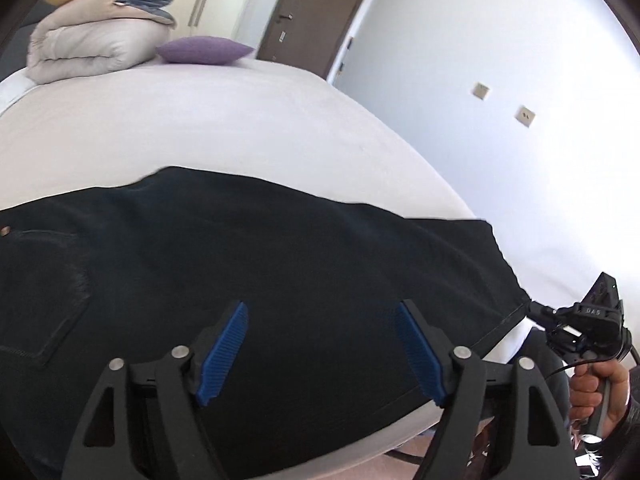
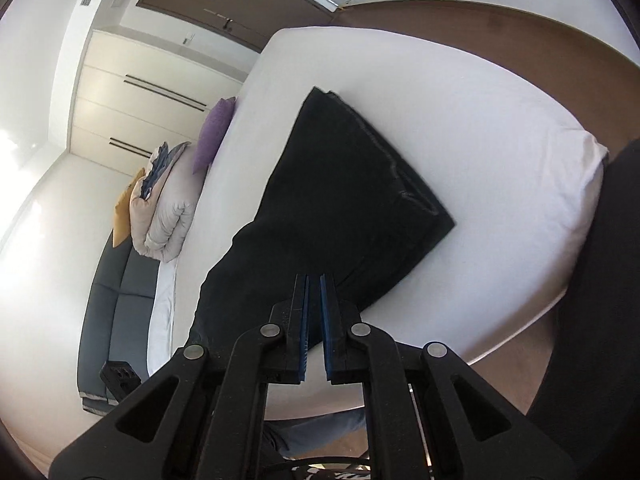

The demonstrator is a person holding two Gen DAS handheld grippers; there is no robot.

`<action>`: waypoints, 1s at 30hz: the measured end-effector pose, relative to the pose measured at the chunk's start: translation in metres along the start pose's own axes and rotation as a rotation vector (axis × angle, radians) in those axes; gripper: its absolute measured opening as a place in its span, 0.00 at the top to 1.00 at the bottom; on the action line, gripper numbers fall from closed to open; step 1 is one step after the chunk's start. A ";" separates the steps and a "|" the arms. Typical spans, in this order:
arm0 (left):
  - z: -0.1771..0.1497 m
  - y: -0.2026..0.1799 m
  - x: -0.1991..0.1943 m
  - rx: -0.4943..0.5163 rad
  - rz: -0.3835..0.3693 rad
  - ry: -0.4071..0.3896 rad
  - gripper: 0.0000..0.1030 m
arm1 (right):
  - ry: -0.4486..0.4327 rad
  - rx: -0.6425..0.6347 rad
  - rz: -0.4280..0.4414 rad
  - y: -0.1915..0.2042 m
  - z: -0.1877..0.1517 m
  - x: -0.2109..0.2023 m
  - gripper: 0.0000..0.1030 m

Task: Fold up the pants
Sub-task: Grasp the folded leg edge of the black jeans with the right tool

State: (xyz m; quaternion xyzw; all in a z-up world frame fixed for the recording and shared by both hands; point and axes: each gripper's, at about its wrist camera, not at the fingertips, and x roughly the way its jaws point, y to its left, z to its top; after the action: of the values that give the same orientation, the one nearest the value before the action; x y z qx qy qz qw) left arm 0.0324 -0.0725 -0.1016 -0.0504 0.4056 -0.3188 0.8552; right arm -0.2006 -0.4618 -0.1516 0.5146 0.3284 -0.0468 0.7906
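Observation:
Black pants (image 1: 240,248) lie flat across the white bed (image 1: 200,120), with a back pocket at the left. My left gripper (image 1: 321,305) hovers over the middle of them, its blue pads wide open and nothing between them. At the right, a hand (image 1: 592,392) holds my right gripper (image 1: 534,305), which pinches the hem corner at the bed's edge. In the right wrist view the pants (image 2: 340,184) run from the folded far end to my right gripper (image 2: 314,280), whose pads are nearly together on the cloth.
A folded beige duvet (image 1: 92,44) and a purple cushion (image 1: 204,50) sit at the head of the bed. A brown door (image 1: 316,12) and a white wall stand beyond. A grey sofa (image 2: 120,292) runs along the bed's side. The person's dark clothing (image 2: 600,280) is at the right.

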 end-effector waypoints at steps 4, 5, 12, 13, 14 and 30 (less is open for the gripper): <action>-0.007 0.000 0.039 -0.042 0.008 0.113 0.24 | -0.033 0.080 0.034 -0.025 0.008 -0.010 0.68; -0.010 -0.001 0.039 -0.033 0.015 0.098 0.24 | -0.039 0.098 0.039 -0.030 0.010 -0.008 0.40; -0.015 -0.007 0.044 -0.018 0.027 0.103 0.24 | -0.053 0.233 0.107 -0.058 0.006 0.002 0.25; -0.016 -0.007 0.044 -0.019 0.028 0.102 0.24 | -0.056 0.232 0.124 -0.058 0.006 0.003 0.26; -0.016 -0.007 0.044 -0.019 0.030 0.101 0.24 | -0.060 0.229 0.145 -0.058 0.007 0.005 0.26; -0.018 0.002 0.039 -0.061 0.009 0.092 0.24 | -0.113 0.248 0.241 -0.062 0.028 0.047 0.74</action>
State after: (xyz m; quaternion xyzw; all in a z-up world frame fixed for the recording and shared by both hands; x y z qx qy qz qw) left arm 0.0383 -0.0909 -0.1397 -0.0598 0.4545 -0.3044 0.8350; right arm -0.1762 -0.5023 -0.2196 0.6404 0.2113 -0.0206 0.7382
